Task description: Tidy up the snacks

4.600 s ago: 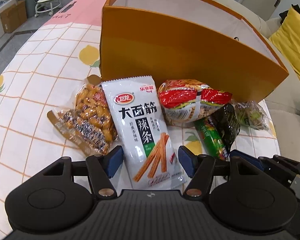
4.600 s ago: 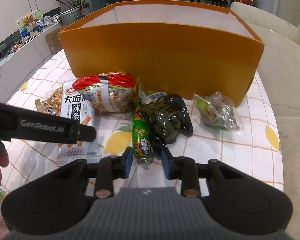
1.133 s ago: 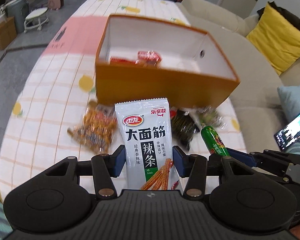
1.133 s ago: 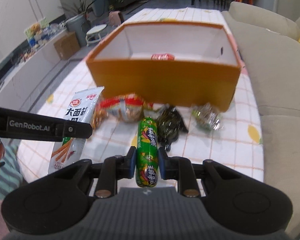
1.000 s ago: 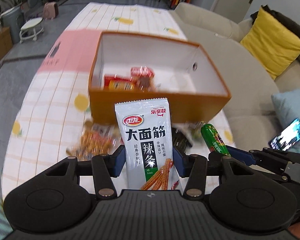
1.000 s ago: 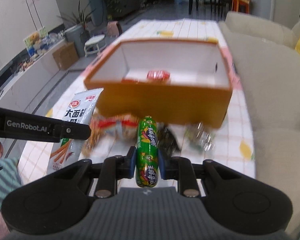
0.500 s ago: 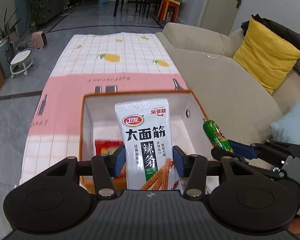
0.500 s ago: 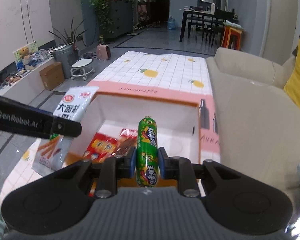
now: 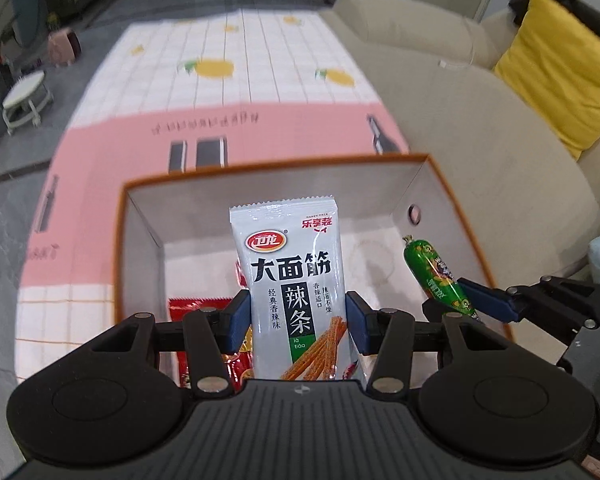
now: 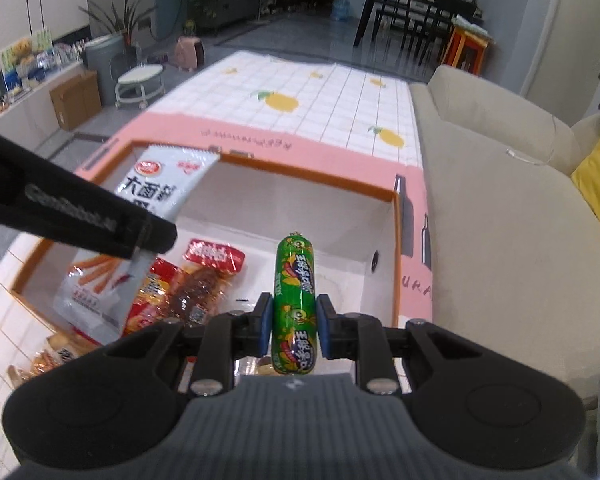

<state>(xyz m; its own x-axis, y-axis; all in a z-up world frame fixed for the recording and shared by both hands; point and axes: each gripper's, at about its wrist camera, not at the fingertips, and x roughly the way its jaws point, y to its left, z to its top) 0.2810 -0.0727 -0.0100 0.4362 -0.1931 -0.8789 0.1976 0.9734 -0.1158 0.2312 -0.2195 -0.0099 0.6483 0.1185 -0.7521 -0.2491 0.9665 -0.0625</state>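
A home living room: long beige fabric sofa [image 10: 500,184] on the right with a bright yellow cushion [image 9: 560,76], dark dining table and chairs [image 10: 412,12] far off, leafy potted plant [image 10: 116,20] at far left.

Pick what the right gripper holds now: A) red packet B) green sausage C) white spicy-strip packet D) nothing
B: the right gripper is shut on the green sausage, above the orange box; the left gripper has the white packet.
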